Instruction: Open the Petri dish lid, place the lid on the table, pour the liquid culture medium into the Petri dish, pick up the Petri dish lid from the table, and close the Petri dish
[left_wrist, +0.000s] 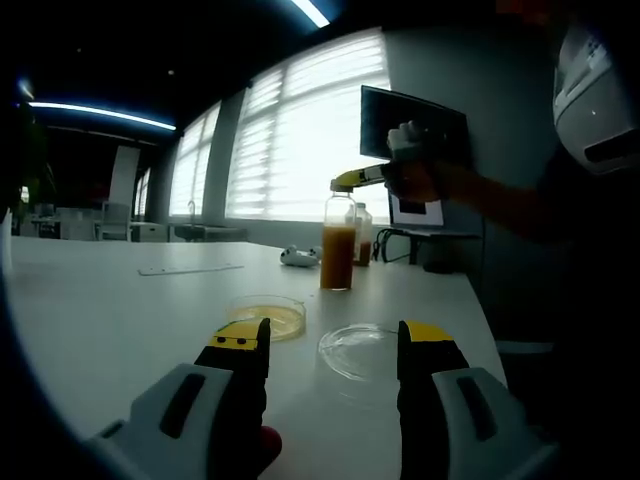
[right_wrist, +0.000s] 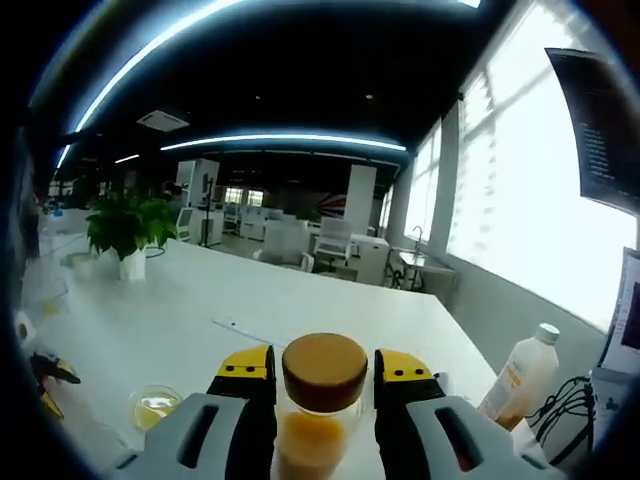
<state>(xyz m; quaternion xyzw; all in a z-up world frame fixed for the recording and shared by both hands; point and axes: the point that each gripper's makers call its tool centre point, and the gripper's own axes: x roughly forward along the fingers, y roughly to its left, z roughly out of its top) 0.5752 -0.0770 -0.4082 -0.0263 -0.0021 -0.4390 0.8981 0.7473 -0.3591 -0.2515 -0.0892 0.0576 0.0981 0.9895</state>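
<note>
Yellow-tipped jaws of the left gripper (left_wrist: 333, 352) stand spread w/ nothing between them, hovering over the table (left_wrist: 110, 310). Just beyond lies the Petri dish lid (left_wrist: 357, 348), flat on the table, and beside it the Petri dish (left_wrist: 270, 316), already holding yellowish medium. Further back stands the bottle (left_wrist: 338, 242) of orange liquid, w/ the right gripper (left_wrist: 372, 177) at its neck. In the right gripper view its jaws sit either side of the bottle just below the cap; can't tell if they clamp it. Judging by this: lid off, pour looks done. Left: pick up lid, close dish.
</note>
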